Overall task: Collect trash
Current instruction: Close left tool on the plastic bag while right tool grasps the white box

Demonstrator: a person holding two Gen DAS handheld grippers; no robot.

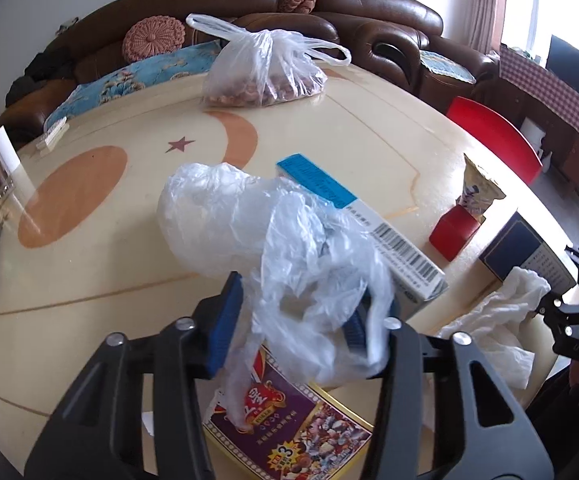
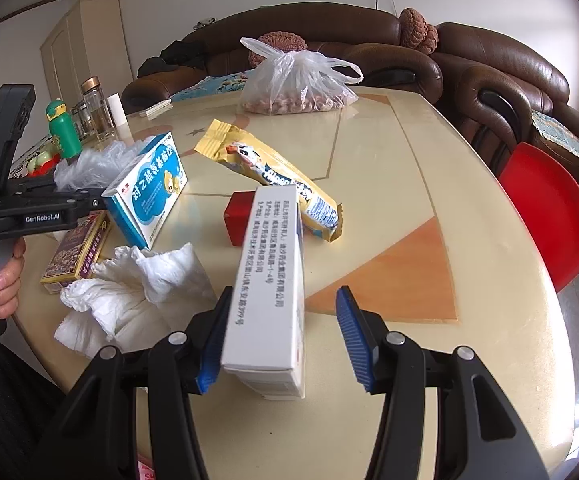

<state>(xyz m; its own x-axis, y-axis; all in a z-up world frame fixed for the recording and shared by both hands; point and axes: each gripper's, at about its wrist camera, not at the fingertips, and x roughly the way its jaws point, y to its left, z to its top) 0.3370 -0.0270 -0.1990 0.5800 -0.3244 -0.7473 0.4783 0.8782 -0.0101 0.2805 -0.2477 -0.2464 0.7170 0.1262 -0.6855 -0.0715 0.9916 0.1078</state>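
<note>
My left gripper has its jaws apart with a crumpled clear plastic bag draped between them and over the right pad; whether the bag is clamped I cannot tell. A blue-and-white medicine box stands just beyond it. My right gripper is open, its jaws on either side of a white medicine box that touches the left pad. Crumpled white tissue, a yellow snack wrapper and a small red box lie on the cream table.
A tied bag of nuts sits at the table's far edge. A purple printed box lies under my left gripper. Jars and a green bottle stand at the left. A red chair and brown sofas surround the table.
</note>
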